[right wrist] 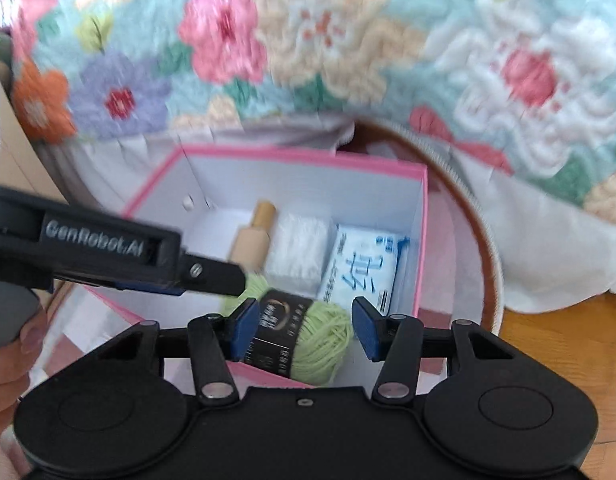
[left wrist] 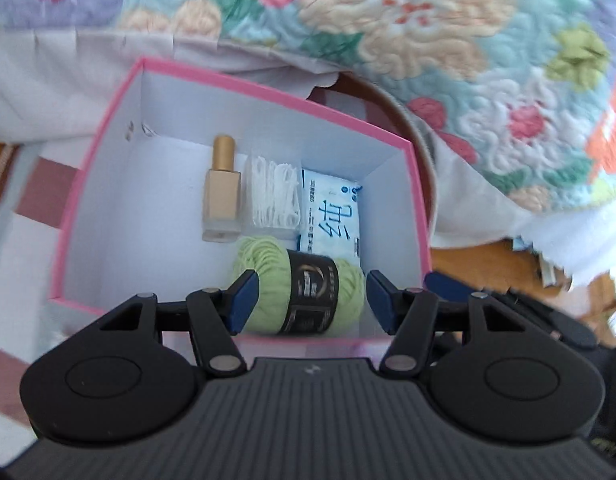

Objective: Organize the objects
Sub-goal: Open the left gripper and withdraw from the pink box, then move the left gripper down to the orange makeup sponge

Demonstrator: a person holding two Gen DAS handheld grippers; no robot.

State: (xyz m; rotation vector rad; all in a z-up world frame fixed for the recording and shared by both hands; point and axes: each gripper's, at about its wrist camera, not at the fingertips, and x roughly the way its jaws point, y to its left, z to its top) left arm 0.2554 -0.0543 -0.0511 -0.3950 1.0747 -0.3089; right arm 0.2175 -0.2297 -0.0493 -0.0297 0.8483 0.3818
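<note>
Beside a floral quilt (left wrist: 428, 20), the pink box (left wrist: 244, 88) holds yarn (left wrist: 304, 292), bottle (left wrist: 222, 188), tissues (left wrist: 332, 212); both grippers' fingers apart.

A floral quilt (left wrist: 428, 28) in pale blue, pink, cream and lilac fills the far side, hanging over white bedding (left wrist: 36, 92). Below it lies a wooden floor (right wrist: 556, 344), warm orange-brown, in soft daylight. The surroundings are blurred.

A floral quilt (left wrist: 428, 40) drapes behind, over a wooden floor (right wrist: 548, 344).
</note>
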